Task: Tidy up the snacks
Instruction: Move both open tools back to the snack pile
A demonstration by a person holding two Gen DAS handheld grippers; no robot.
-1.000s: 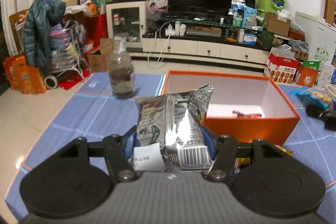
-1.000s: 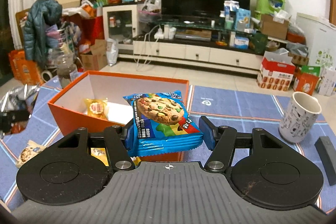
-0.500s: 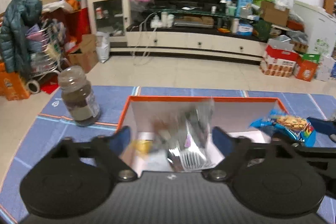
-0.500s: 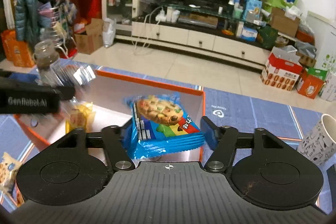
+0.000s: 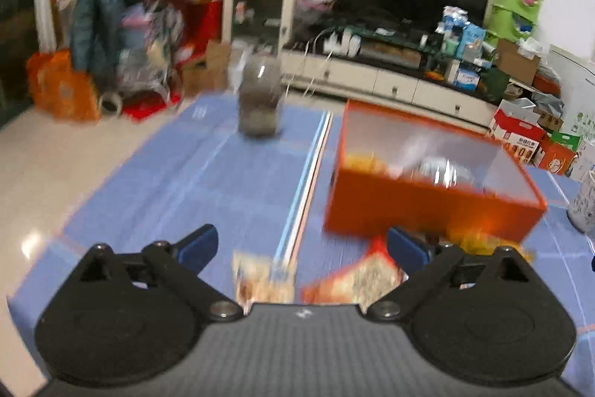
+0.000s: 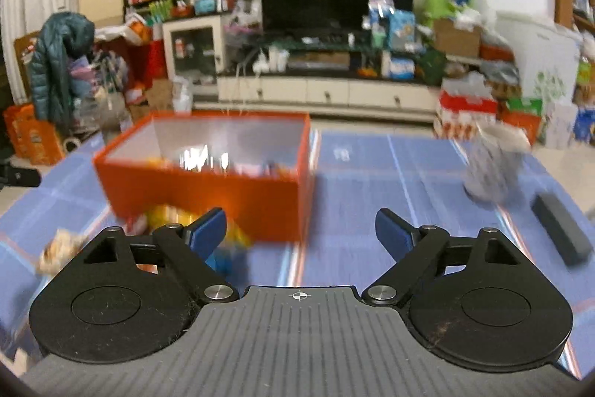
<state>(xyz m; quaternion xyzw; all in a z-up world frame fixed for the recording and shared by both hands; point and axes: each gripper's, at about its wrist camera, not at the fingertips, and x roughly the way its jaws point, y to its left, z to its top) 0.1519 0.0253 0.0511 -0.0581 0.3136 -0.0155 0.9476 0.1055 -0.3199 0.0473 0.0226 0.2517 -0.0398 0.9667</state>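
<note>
An orange box (image 5: 427,207) stands on the blue tablecloth, also in the right wrist view (image 6: 208,188). Snack packets lie inside it, among them a silver one (image 5: 442,172). My left gripper (image 5: 301,248) is open and empty, in front and left of the box. Two loose snack packets (image 5: 353,279) lie on the cloth between its fingers. My right gripper (image 6: 300,229) is open and empty, in front of the box's right corner. A yellow packet (image 6: 167,216) and a small packet (image 6: 59,246) lie before the box. Both views are blurred.
A jar (image 5: 260,99) stands on the cloth left of the box. A patterned mug (image 6: 491,170) and a dark block (image 6: 559,233) sit on the right. The table edge runs along the left (image 5: 93,173). A cluttered living room lies beyond.
Both grippers opened and let go: the silver packet and the blue cookie packet went into the orange box. Both grippers then pulled back toward the near side of the table.
</note>
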